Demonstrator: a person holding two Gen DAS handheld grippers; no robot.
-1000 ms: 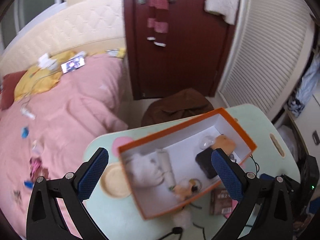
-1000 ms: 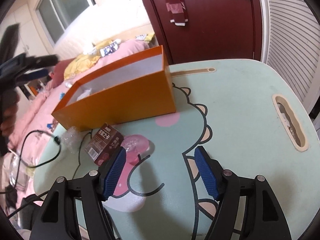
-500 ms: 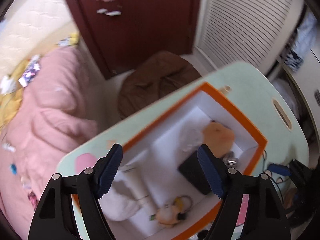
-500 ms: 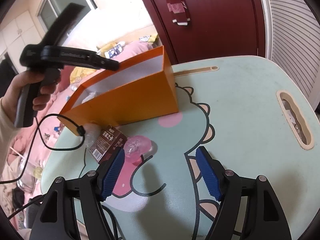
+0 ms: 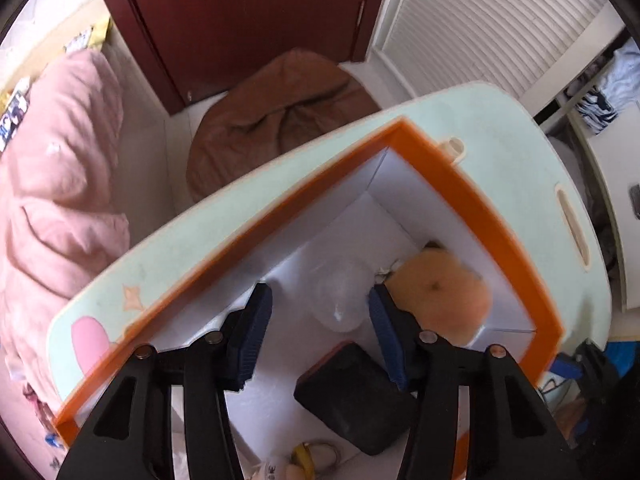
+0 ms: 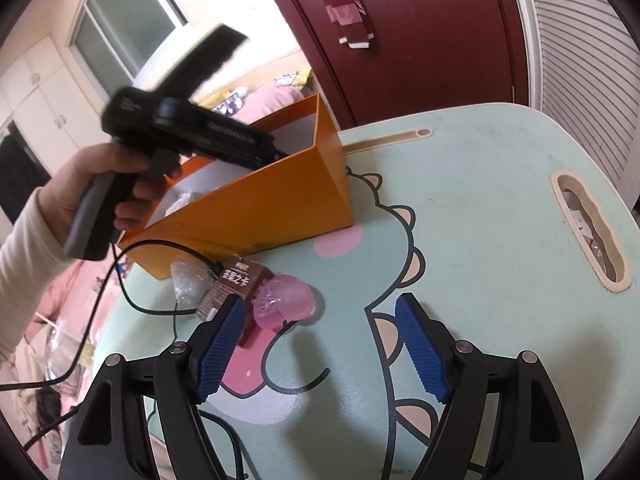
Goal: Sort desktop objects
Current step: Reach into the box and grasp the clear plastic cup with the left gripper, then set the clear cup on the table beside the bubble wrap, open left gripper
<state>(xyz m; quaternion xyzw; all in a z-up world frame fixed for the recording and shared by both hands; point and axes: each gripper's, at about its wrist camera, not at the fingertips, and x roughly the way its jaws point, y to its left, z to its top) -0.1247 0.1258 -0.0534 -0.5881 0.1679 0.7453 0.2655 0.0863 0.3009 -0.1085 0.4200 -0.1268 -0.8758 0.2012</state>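
Observation:
My left gripper [image 5: 320,316] reaches down inside the orange box [image 5: 460,184]. Its blue fingers are open, with a narrow gap around a clear plastic piece [image 5: 340,300] on the white floor. The piece lies near the right finger; I cannot tell whether they touch. A fluffy orange thing [image 5: 440,292] and a black block [image 5: 352,392] also lie in the box. My right gripper [image 6: 320,344] hovers open and empty over the dinosaur table [image 6: 480,200]. Just ahead of its left finger lie a pink translucent piece [image 6: 284,300], a brown drink carton [image 6: 236,284] and crumpled clear plastic [image 6: 186,280].
A hand [image 6: 100,184] holds the left gripper's body over the orange box [image 6: 260,208]. A black cable [image 6: 132,280] loops off the table's left edge. There is a handle slot [image 6: 588,232] at the right. A brown beanbag [image 5: 280,112], a pink bed [image 5: 52,180] and a dark red door [image 5: 240,20] lie beyond.
My left gripper has dropped into the box towards its right end, and its fingers have drawn closer together. The right gripper has barely moved.

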